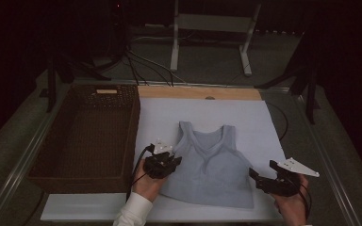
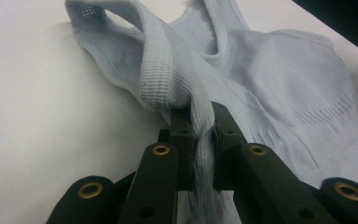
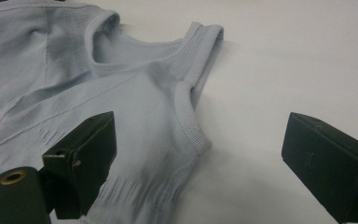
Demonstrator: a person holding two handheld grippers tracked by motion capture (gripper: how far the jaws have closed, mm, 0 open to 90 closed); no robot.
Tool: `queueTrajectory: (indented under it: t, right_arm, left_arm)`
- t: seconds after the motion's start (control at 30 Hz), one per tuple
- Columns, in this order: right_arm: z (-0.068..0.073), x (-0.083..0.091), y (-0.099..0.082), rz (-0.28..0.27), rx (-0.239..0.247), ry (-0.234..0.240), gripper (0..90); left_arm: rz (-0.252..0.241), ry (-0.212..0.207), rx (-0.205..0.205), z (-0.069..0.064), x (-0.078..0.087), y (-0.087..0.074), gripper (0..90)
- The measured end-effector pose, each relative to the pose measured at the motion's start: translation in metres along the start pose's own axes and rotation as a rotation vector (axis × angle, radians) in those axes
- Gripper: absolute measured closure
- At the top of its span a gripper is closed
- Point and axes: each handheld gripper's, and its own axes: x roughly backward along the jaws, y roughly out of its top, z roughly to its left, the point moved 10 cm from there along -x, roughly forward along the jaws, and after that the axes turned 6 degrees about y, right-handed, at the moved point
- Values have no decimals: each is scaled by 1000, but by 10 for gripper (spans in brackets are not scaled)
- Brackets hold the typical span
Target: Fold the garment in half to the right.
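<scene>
With the pale blue tank top (image 1: 209,165) lying flat on the white table (image 1: 264,117), its side edge is being pinched by the left tongs (image 2: 198,126) while the right tongs (image 3: 196,163), gaping wide, are best being closed on the opposite edge at matching height.

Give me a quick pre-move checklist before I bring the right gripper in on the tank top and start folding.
1. Left gripper grip: shut on the armhole edge of the tank top, fabric pinched between the pads: ok.
2. Right gripper ready: jaws wide open above the top's other side edge, nothing between them: ok.
3. Garment flat: body lies fairly smooth on the white board; fabric bunched at the left grip: ok.
4. Basket: beside the board, looks empty: ok.
5. Cables clear of the cloth: left cable trails off the shirt: ok.
6. Back layer caught in left grip: cannot tell.
</scene>
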Motion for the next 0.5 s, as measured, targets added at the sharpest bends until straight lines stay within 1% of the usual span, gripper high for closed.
queueTrajectory:
  t: [0.13, 0.3, 0.43, 0.5]
  right_arm:
    - [0, 0, 0, -2, -2, -1, 98]
    - [-1, 1, 1, -5, -6, -2, 98]
    - [-1, 0, 0, -5, -4, -1, 98]
    - [-1, 0, 0, -5, -4, -1, 98]
  left_arm:
    - [-1, -2, -10, -3, 0, 4, 829]
    - [2, -11, -33, -10, -2, 10, 829]
    - [2, -18, -43, -15, -3, 15, 828]
    - [2, -18, -43, -15, -3, 15, 828]
